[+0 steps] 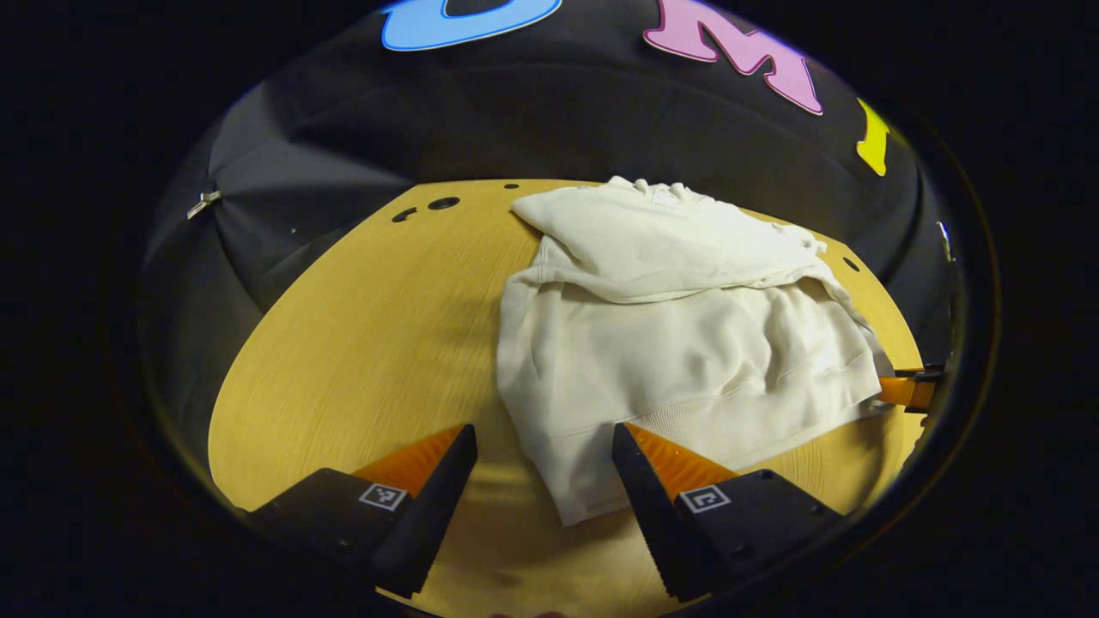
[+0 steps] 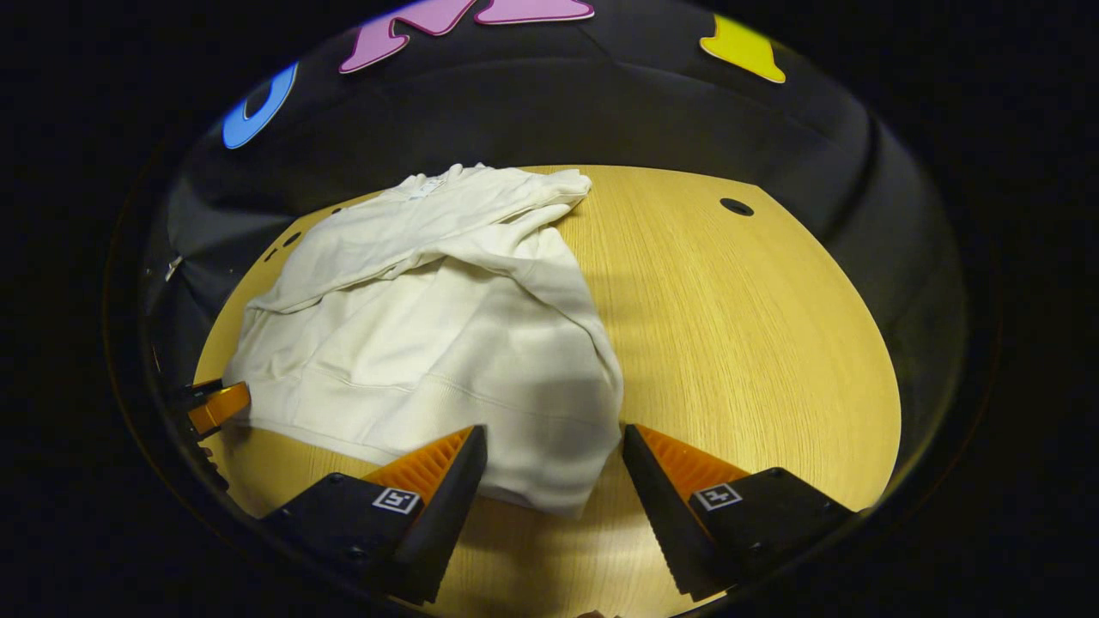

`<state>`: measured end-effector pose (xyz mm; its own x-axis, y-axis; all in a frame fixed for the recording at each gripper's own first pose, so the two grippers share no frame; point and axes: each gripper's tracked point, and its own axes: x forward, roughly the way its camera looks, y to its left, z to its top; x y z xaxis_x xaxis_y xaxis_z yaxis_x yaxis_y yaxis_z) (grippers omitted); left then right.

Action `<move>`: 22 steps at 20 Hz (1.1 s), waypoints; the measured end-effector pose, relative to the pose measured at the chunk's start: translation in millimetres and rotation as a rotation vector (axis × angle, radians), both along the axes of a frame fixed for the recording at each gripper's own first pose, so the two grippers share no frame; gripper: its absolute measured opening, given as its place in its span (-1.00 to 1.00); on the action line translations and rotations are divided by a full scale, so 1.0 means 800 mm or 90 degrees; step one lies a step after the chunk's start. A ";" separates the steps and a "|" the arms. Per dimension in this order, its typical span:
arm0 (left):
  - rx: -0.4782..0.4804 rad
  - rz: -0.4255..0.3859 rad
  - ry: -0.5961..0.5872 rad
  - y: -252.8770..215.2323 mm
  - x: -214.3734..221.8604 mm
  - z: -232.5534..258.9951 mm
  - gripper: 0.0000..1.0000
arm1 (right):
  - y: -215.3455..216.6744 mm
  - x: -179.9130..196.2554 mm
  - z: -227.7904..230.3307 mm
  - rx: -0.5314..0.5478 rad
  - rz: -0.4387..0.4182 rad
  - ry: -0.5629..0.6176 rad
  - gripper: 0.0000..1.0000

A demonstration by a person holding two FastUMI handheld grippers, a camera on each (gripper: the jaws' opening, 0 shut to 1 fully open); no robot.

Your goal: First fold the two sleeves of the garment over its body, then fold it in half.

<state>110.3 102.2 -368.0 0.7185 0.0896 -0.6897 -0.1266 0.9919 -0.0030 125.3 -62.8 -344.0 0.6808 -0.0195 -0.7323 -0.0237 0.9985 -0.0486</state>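
A cream sweatshirt (image 1: 678,343) lies flat on the wooden table (image 1: 369,343), both sleeves folded across its upper body, hem toward me. My left gripper (image 1: 545,463) stands open over the hem's left corner, with the cloth between its fingers but not pinched. In the right gripper view the same sweatshirt (image 2: 429,343) spreads to the left, and my right gripper (image 2: 554,468) is open over the hem's right corner. The left gripper's fingers (image 2: 215,405) show at the far left edge there, and the right gripper's fingers (image 1: 910,388) show at the far right in the left gripper view.
The round wooden table (image 2: 755,343) has small dark holes (image 2: 737,207) near its far edge. Bare tabletop lies to the left of the garment in the left gripper view and to its right in the right gripper view. Black cloth walls surround the table.
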 end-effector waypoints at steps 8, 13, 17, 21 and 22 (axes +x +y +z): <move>0.006 -0.024 -0.026 -0.023 0.002 -0.002 0.57 | 0.018 0.003 -0.002 0.004 -0.014 -0.003 0.77; 0.012 -0.037 -0.041 -0.045 0.006 -0.002 -0.26 | 0.043 0.006 -0.003 0.025 0.006 -0.016 -0.53; 0.025 -0.038 -0.037 -0.048 0.009 -0.001 -0.75 | 0.054 0.008 -0.004 0.053 0.029 -0.009 -0.80; 0.025 -0.045 -0.017 -0.051 0.010 0.001 -0.87 | 0.053 0.011 -0.003 0.062 0.037 -0.005 -0.85; 0.029 -0.042 -0.010 -0.050 0.010 0.003 -0.87 | 0.053 0.010 -0.003 0.055 0.041 -0.006 -0.85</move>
<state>118.2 62.1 -365.9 0.7351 0.0722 -0.6741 -0.0610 0.9973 0.0403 133.4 -20.2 -346.1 0.6856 0.0877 -0.7227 -0.0885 0.9954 0.0368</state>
